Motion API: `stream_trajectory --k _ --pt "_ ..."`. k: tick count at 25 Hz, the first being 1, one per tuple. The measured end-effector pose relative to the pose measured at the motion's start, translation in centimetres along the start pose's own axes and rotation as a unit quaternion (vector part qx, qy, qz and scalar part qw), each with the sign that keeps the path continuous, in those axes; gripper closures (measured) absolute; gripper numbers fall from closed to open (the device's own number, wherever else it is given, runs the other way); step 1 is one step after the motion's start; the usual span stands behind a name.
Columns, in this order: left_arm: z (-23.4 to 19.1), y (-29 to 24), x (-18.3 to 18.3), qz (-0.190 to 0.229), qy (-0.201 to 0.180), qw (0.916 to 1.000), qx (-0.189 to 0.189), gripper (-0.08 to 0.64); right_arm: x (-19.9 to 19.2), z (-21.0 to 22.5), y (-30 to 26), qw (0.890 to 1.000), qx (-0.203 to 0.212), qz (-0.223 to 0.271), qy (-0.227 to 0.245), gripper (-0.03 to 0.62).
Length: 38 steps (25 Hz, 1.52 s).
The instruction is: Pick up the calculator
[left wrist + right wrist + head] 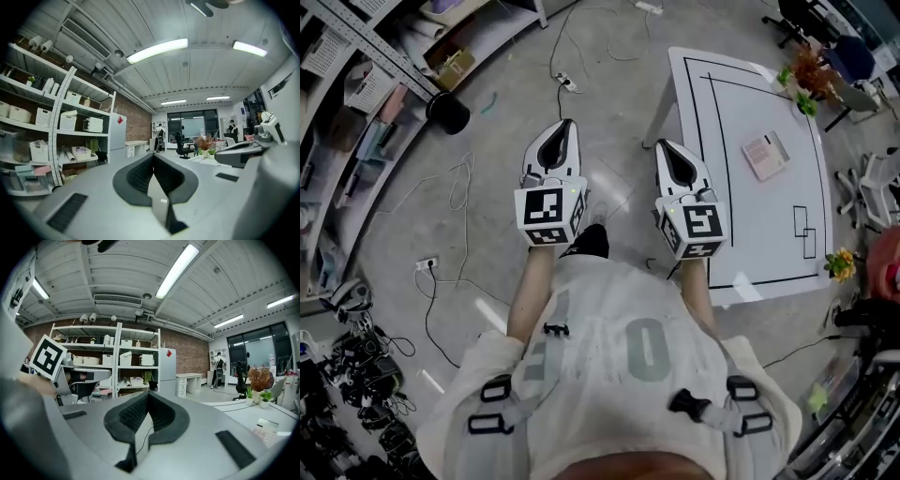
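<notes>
The calculator (766,155), pinkish with pale keys, lies flat on the white table (727,216), which is marked with black lines, to the right of both grippers. It also shows low at the right of the right gripper view as the calculator (265,428). My left gripper (566,123) and right gripper (660,143) are held side by side over the grey floor, short of the table. Both point level into the room. The left gripper (153,154) has its tips together and holds nothing. The right gripper (148,393) is likewise shut and empty.
Storage shelves (356,84) line the left side, with a black round stool (448,112) beside them. Cables and a power strip (567,82) lie on the floor ahead. Potted plants (806,80) stand at the table's far corner, and office chairs (874,187) stand to its right.
</notes>
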<state>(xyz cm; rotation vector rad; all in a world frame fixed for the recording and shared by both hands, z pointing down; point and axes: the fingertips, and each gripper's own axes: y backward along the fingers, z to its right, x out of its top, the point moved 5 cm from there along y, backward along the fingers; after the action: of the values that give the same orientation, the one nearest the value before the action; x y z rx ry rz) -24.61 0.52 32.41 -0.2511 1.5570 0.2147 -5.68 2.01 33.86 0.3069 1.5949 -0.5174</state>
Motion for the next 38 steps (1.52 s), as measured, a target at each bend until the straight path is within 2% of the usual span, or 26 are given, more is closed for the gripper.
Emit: stream_trajectory --k 10,14,19,25,29,32,34,38 --pt "-7.5 -13.4 1.0 -0.006 0.005 0.9986 -0.052 0.538 3.3 3.0 -15.0 0.999 -0.034 -0.021 -0.010 0.586" --pt "-9.7 -16.0 -0.1 -0.024 0.015 0.9987 -0.042 0.538 3.3 3.1 -18.4 0.999 -0.034 -0.030 -0.009 0.586" --pt "-10.4 -17.7 -2.1 -0.053 0.020 0.9979 -0.031 0.538 2.8 3.6 -21.1 0.999 -0.023 -0.047 -0.012 0.586" --pt "-10.8 -18.4 -2.2 -0.053 0.013 0.9984 -0.018 0.538 2.6 4.1 -22.5 0.999 -0.011 -0.050 -0.018 0.586" --pt "-10.0 -19.3 -2.1 -0.058 0.013 0.9980 -0.021 0.538 2.6 4.9 -21.9 0.998 -0.016 -0.057 -0.013 0.586" --pt "-7.9 -20.6 -1.8 -0.056 0.012 0.9976 -0.038 0.538 2.4 7.1 -20.6 0.998 -0.037 -0.054 -0.021 0.586" --pt "-5.7 -21.5 -1.6 -0.056 0.009 0.9965 -0.061 0.538 2.1 9.1 -19.1 0.996 -0.063 -0.053 -0.031 0.586" --pt "0.1 -23.7 -1.0 -0.055 -0.001 0.9899 -0.131 0.538 1.6 13.3 -14.7 0.989 -0.135 -0.045 -0.050 0.586"
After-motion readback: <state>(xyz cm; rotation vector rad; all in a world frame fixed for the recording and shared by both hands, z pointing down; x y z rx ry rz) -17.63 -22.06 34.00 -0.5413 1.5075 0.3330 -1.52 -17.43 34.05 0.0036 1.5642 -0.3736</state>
